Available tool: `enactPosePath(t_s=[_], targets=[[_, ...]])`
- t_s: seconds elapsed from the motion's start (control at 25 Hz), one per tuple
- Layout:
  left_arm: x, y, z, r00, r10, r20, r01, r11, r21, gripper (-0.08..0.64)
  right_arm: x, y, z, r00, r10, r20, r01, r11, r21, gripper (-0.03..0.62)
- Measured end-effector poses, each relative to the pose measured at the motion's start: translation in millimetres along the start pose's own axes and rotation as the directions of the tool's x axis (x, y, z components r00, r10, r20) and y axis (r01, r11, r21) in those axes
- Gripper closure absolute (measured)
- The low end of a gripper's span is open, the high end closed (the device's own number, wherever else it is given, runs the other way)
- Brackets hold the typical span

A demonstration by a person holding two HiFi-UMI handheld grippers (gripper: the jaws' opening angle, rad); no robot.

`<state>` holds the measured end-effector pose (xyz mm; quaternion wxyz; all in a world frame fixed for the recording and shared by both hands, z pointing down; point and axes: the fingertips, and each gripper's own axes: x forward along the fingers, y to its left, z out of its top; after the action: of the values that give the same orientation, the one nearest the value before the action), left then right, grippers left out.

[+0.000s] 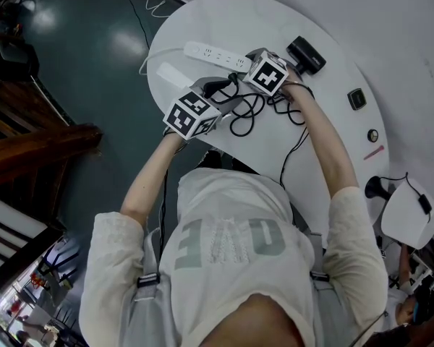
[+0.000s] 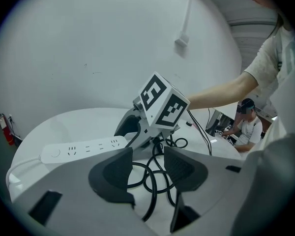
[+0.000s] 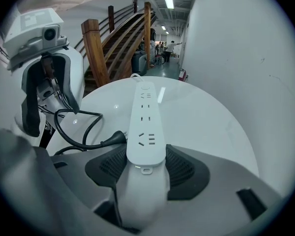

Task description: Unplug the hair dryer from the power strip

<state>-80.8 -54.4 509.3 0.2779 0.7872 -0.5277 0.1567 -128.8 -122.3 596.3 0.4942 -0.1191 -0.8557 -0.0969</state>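
Note:
On the round white table (image 1: 224, 16) lies a white power strip (image 1: 213, 55). My right gripper (image 3: 146, 163) is shut on its near end (image 3: 146, 146); every socket on the strip (image 2: 83, 149) that I can see is empty. A black plug (image 3: 113, 138) lies unplugged on the tabletop just left of the strip, and its black cord (image 1: 249, 110) runs off in loose coils. My left gripper (image 2: 147, 168) is open above those coils (image 2: 155, 181), and its pads touch nothing. The black hair dryer (image 1: 305, 55) rests behind the right gripper (image 1: 254, 69).
A small black square block (image 1: 356, 98), a round knob (image 1: 372, 135) and a red pen (image 1: 373, 152) lie at the table's right. A flat white piece (image 1: 175, 76) sits near the left edge. A wooden staircase (image 3: 101, 43) stands beyond the table.

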Motion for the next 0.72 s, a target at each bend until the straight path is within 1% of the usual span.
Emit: enactPosePath(t_s=[0.16, 0.28, 0.36, 0.44, 0.48, 0.52, 0.56, 0.6, 0.64, 0.72], targets=[[-2, 3, 9, 1.000, 0.014, 0.022, -0.014, 1.000, -0.009, 0.350, -2, -5, -8, 1.000, -0.011, -0.013, 0.012, 0.999, 0.037, 0.345], [-4, 5, 17, 0.999, 0.024, 0.036, -0.024, 1.000, 0.000, 0.352, -10, -7, -8, 1.000, -0.018, 0.009, 0.017, 0.999, 0.039, 0.344], [-7, 7, 23, 0.998, 0.032, 0.046, -0.033, 0.999, 0.005, 0.357, -22, -8, 1, 0.998, -0.022, 0.053, 0.019, 0.998, 0.054, 0.345], [-10, 8, 32, 0.997, 0.045, 0.063, -0.046, 0.999, 0.015, 0.375, -42, -13, 16, 0.989, -0.049, 0.137, 0.037, 0.995, 0.094, 0.345], [-13, 9, 38, 0.995, 0.057, 0.081, -0.059, 0.998, 0.023, 0.387, -55, -16, 26, 0.980, -0.068, 0.188, 0.045, 0.991, 0.126, 0.345], [-16, 10, 45, 0.991, 0.074, 0.108, -0.078, 0.996, 0.033, 0.413, -69, -19, 36, 0.966, -0.088, 0.243, 0.048, 0.985, 0.168, 0.347], [-21, 11, 54, 0.985, 0.094, 0.145, -0.101, 0.994, 0.041, 0.468, -85, -23, 45, 0.947, -0.109, 0.301, 0.043, 0.975, 0.217, 0.369], [-27, 10, 63, 0.976, 0.113, 0.188, -0.124, 0.991, 0.047, 0.512, -102, -27, 54, 0.923, -0.132, 0.362, 0.033, 0.963, 0.268, 0.410], [-33, 9, 74, 0.965, 0.126, 0.230, -0.141, 0.989, 0.051, 0.530, -121, -30, 62, 0.893, -0.157, 0.421, 0.020, 0.950, 0.312, 0.445], [-44, 6, 94, 0.943, 0.144, 0.301, -0.169, 0.984, 0.057, 0.545, -159, -34, 75, 0.824, -0.211, 0.526, 0.005, 0.931, 0.365, 0.473]])
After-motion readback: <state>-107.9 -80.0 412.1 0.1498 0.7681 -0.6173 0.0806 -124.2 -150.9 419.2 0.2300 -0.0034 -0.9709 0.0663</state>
